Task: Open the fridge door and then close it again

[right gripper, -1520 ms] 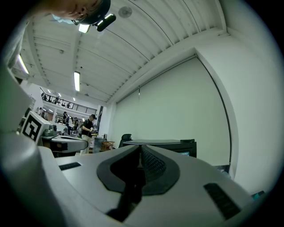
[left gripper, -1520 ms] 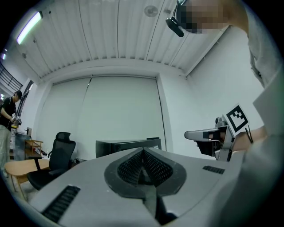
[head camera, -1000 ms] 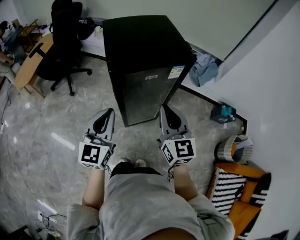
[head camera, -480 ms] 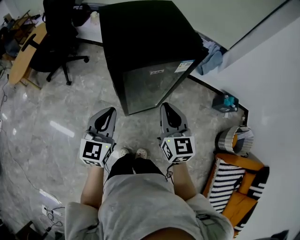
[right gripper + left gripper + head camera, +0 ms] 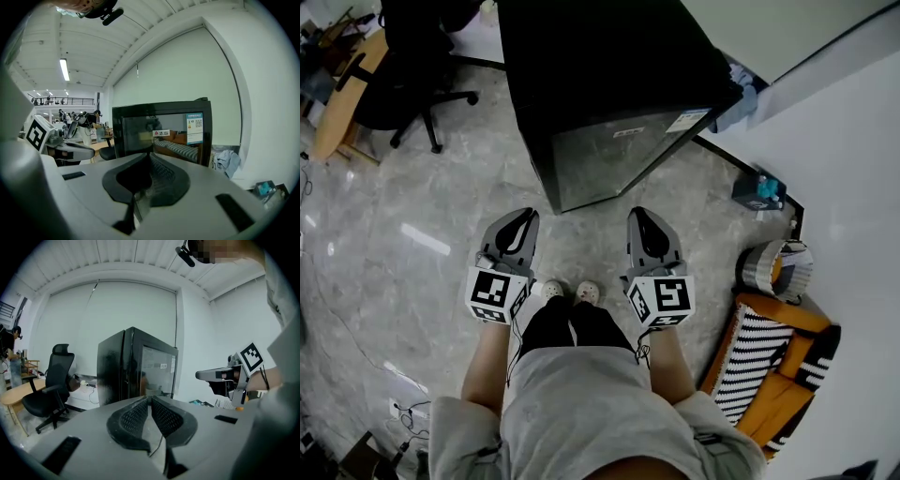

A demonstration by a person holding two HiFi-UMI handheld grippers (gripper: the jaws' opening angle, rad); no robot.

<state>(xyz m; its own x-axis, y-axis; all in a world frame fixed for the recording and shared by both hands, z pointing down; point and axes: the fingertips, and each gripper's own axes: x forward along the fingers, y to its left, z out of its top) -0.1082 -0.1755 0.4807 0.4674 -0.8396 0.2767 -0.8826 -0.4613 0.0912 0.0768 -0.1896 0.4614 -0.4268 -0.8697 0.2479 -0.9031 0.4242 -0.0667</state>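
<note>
On floor [image 5: 412, 234], ahead of person's feet: fridge [image 5: 609, 75] stood upright, long axis vertical, door [image 5: 619, 159] shut, faced toward person. Left hand-held gripper [image 5: 523, 216] and right hand-held gripper [image 5: 639, 215] held parallel, aimed slightly downward at fridge, both clenched, nothing gripped.

A black office chair [image 5: 394, 89] stands on the grey polished floor [image 5: 412, 216] at the far left, just beside a light wooden desk [image 5: 337, 117] that runs along the left edge. Cables [image 5: 401, 412] lie on the floor at the near left. At the far right a blue cloth [image 5: 742, 97] lies crumpled at the foot of the white wall [image 5: 853, 159]. Nearer along that wall sits a small dark box with teal contents [image 5: 759, 190], then a round bin [image 5: 755, 272], and nearest an orange seat [image 5: 783, 412] bearing a black-and-white striped cushion [image 5: 755, 361]. A long ceiling lamp [image 5: 64, 69] glows overhead at the left.
</note>
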